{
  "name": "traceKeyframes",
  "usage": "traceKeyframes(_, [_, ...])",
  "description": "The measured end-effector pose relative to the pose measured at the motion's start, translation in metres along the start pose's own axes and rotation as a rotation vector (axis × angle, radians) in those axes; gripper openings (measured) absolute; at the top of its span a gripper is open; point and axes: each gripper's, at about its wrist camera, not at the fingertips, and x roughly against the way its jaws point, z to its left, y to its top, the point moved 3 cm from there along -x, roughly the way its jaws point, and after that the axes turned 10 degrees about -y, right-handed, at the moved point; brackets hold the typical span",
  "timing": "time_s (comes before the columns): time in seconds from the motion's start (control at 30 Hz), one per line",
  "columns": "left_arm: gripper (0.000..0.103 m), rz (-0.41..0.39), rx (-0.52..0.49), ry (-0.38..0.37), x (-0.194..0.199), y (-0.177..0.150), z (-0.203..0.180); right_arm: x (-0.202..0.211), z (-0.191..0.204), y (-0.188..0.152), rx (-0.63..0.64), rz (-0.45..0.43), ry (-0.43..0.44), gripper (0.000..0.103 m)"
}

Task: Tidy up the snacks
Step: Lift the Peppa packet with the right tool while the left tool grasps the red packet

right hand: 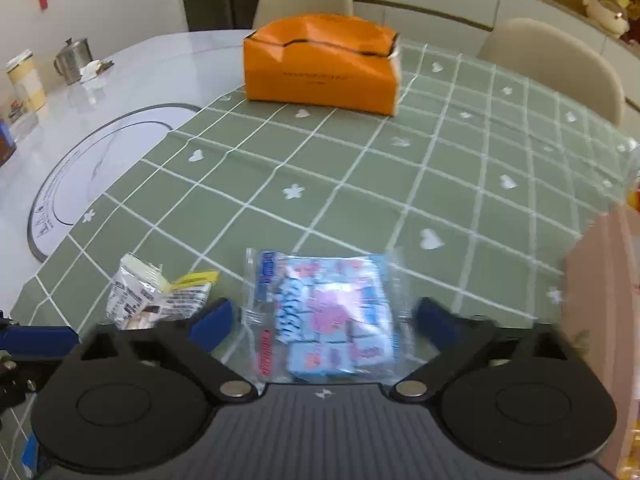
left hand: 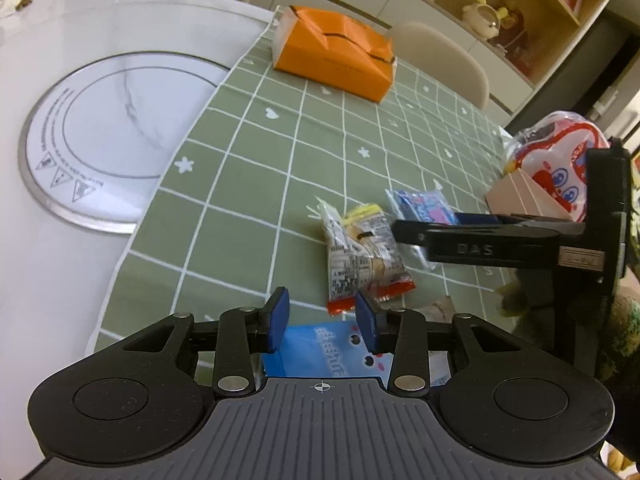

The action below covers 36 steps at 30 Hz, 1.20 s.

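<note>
**Blue snack packet sits between the right tongs**

Blue snack packet (right hand: 320, 316) lies flat on the green cloth (right hand: 360, 184), long axis running away from the right gripper (right hand: 322, 320) — jaws spread, straddling it; left gripper (left hand: 322, 316) spread, empty, farther off.

Glossy plastic snack packets (left hand: 362, 254); matt cloth (right hand: 360, 184), possibly vinyl; polished marble-look table (left hand: 80, 32).

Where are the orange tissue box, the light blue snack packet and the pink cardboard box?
Orange tissue box (right hand: 320, 76), right wrist view, front face.
Light blue snack packet (right hand: 324, 316), right wrist view, wrapper centre.
Pink cardboard box (left hand: 524, 196), left wrist view, side wall.
</note>
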Motion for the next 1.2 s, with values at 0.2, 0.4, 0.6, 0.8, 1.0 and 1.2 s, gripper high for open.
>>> traceKeyframes(0.2, [0.041, 0.036, 0.004, -0.024, 0.005, -0.022, -0.018, 0.044, -0.014, -0.023, 0.030, -0.005, 0.047, 0.049])
traceKeyframes(0.4, [0.042, 0.084, -0.012, -0.048, 0.002, -0.051, -0.053, 0.118, -0.035, -0.062, 0.061, -0.060, 0.117, 0.047])
traceKeyframes(0.6, [0.042, 0.146, -0.067, -0.042, -0.005, -0.083, -0.094, 0.164, -0.081, -0.120, 0.008, -0.026, 0.097, 0.046])
traceKeyframes(0.8, [0.042, 0.144, -0.052, -0.101, -0.011, -0.094, -0.143, 0.194, -0.143, -0.179, -0.078, -0.037, -0.055, 0.046])
traceKeyframes(1.0, [0.042, 0.156, -0.006, -0.093, -0.053, -0.098, -0.193, 0.167, -0.179, -0.212, -0.108, -0.045, -0.197, 0.047])
traceKeyframes(1.2, [0.044, 0.156, -0.070, -0.028, -0.087, -0.099, -0.231, 0.176, -0.161, -0.223, -0.111, -0.060, -0.038, 0.049])
